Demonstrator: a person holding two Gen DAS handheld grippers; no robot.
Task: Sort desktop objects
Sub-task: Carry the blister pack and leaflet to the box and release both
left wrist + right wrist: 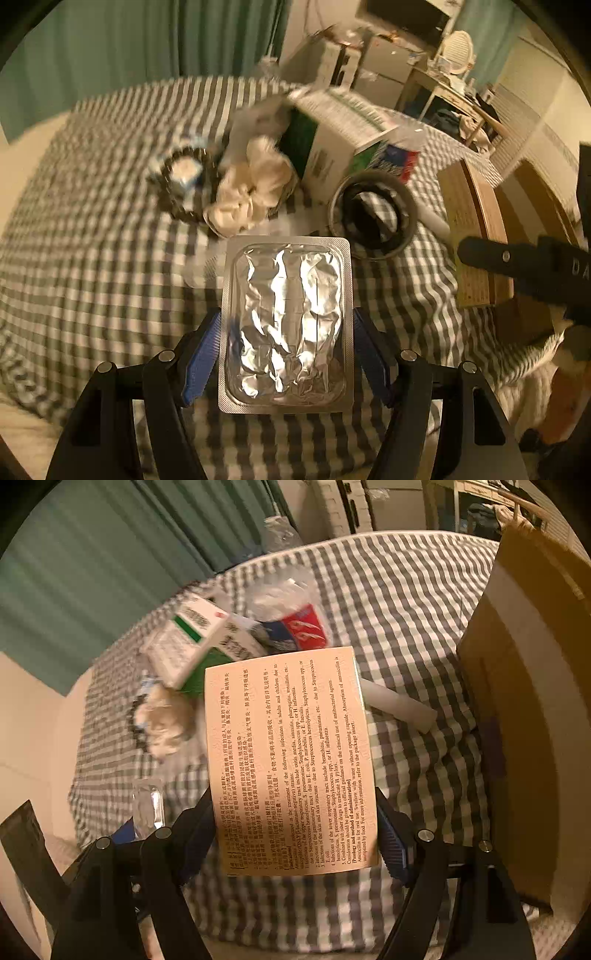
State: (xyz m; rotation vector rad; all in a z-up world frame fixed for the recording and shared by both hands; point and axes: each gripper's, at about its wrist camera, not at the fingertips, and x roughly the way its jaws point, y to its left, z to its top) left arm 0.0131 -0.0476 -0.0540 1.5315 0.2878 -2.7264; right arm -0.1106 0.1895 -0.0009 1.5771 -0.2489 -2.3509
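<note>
Room: teal curtains (pixel 147 40) are hanging behind the bed; a cluttered desk (pixel 454 88) is showing at the far right, too blurred to itemise.
Surface: a grey-and-white checked bedspread (pixel 92 221) is covering the bed, rumpled toward its edges.
Cardboard box (pixel 528 709): it is standing at the bedspread's right edge, brown and flat-sided, its top running out of view.
Medicine carton (pixel 288 764): the right gripper (pixel 295 830) is clamping its long sides, the pale printed panel facing the camera, above the bedspread.
Blister pack (pixel 286 325): the left gripper (pixel 286 354) is pinching this crinkled silver foil sheet by its edges, over the bedspread.
Tape roll (pixel 373 214): a dark ring is lying just beyond the blister pack.
Green-and-white box (pixel 332 129): it is lying tilted beside crumpled tissue (pixel 251 188).
Bead bracelet (pixel 181 184): smeared by blur.
</note>
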